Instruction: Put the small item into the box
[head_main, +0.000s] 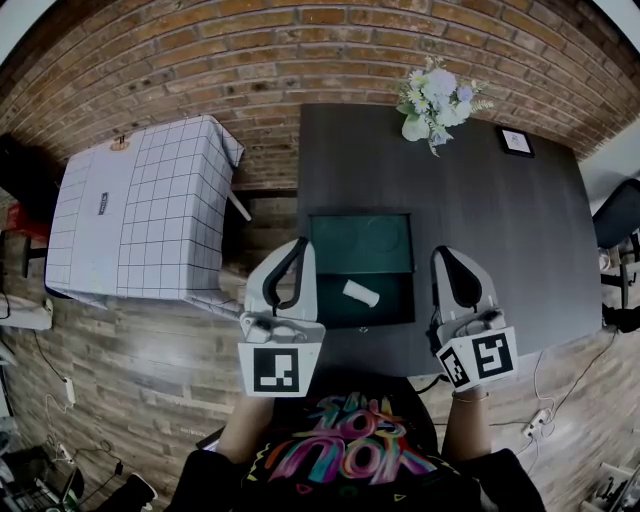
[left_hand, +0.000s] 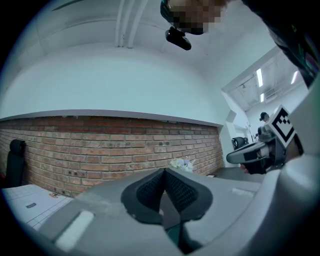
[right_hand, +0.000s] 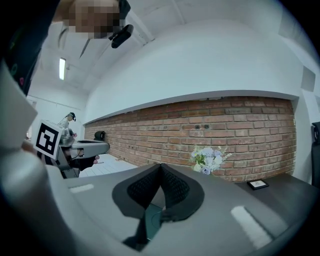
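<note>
A small white cylinder-shaped item (head_main: 361, 293) lies tilted inside the flat, open dark-green box (head_main: 392, 310), in its nearer, darker half (the farther half is paler, with a faint round imprint). The box rests on the matte black tabletop (head_main: 500, 220). The left gripper (head_main: 298, 246) and right gripper (head_main: 452, 252) flank it. Each one's curved, mesh-textured black fingers (left_hand: 150, 191) are pressed together, holding nothing.

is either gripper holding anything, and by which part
Nothing is held: the left gripper and right gripper are both shut and empty, and the small white item lies in the green box.
</note>
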